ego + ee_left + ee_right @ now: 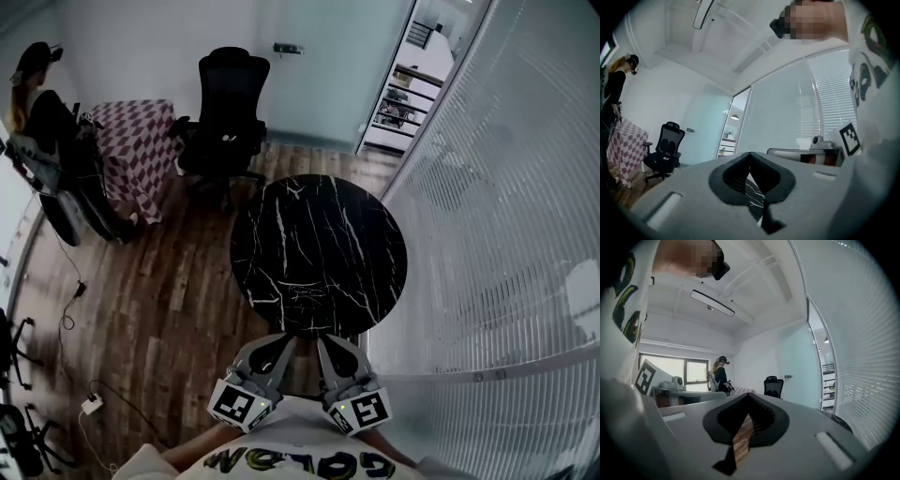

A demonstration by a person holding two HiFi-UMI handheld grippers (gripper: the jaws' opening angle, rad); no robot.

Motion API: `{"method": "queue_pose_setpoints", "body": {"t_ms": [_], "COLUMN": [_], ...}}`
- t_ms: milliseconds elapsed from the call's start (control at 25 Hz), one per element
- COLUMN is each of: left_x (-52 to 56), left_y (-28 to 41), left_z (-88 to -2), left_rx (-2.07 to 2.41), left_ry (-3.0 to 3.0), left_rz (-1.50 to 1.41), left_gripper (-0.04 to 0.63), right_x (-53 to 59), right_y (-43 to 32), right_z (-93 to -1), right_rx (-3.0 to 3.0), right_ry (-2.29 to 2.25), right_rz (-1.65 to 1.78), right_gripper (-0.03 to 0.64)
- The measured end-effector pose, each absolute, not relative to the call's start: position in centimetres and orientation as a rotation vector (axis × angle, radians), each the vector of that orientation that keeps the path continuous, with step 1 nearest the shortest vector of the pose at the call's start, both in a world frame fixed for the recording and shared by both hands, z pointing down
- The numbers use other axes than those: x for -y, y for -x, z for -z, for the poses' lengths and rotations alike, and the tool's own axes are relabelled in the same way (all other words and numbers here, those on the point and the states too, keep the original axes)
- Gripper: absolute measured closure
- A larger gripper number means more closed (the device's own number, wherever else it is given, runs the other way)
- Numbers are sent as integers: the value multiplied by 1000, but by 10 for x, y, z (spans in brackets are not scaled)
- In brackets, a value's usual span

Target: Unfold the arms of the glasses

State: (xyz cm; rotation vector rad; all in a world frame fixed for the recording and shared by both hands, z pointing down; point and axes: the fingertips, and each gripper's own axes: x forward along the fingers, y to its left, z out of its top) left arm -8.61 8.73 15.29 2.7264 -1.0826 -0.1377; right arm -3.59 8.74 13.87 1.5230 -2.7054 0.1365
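Facing marble table [319, 244], left tongs [286, 343], right tongs [327, 343] closed.

The person wears a white top [281, 439] printed with bulky yellow-green letters [292, 461] outlined in black. The left gripper [284, 339] and the right gripper [325, 341] are matte grey, with broad tapering fingers lined in black padding. Behind them sit the left marker cube [240, 404] and the right marker cube [362, 410], white with black squares. Pale rectangular insets [832, 446] mark the grey shells.
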Motion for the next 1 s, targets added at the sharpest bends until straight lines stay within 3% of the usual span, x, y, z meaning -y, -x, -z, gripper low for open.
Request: {"method": "queue_pose_setpoints", "body": {"t_ms": [1000], "left_x": [-22], "left_y": [27], "left_z": [-178], "left_rx": [995], "left_ry": [-2734], "left_rz": [45], "left_gripper": [592], "right_x": [-28], "right_y": [-25], "right_z": [-160], "right_rx": [2636], "right_ry": [-1576], "right_rz": [-183], "right_gripper": [615]}}
